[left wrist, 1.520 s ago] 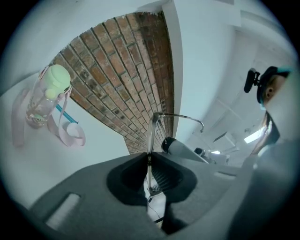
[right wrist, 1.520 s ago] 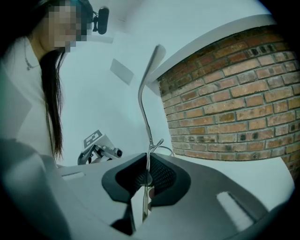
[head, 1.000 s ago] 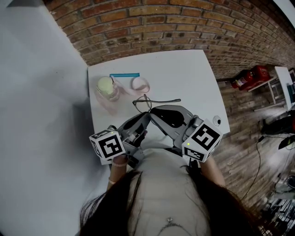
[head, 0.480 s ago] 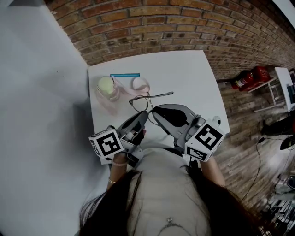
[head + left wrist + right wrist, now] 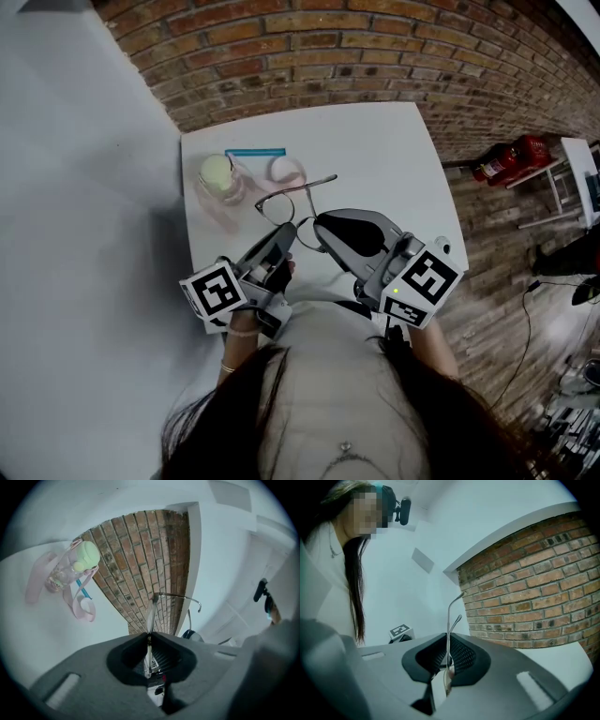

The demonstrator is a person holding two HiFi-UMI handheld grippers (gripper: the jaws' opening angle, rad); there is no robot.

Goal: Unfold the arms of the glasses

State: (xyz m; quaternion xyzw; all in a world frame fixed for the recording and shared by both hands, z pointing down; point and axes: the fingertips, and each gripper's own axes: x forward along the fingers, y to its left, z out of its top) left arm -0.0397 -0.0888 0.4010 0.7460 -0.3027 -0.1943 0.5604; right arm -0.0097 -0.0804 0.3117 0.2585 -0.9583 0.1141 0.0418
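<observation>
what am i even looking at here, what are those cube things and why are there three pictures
There is no robot here. A person holds a hand-held clamping tool in each hand, and the cubes with black squares are part of those tools. One picture comes from a camera on the person's head, looking down. The other two come from a camera riding on each tool, looking along its jaws. On the white table lie a small bottle with a green lid, a pink strap and a blue stick. The left tool and the right tool are both shut on a pair of thin-framed glasses, with one arm standing out sideways.
</observation>
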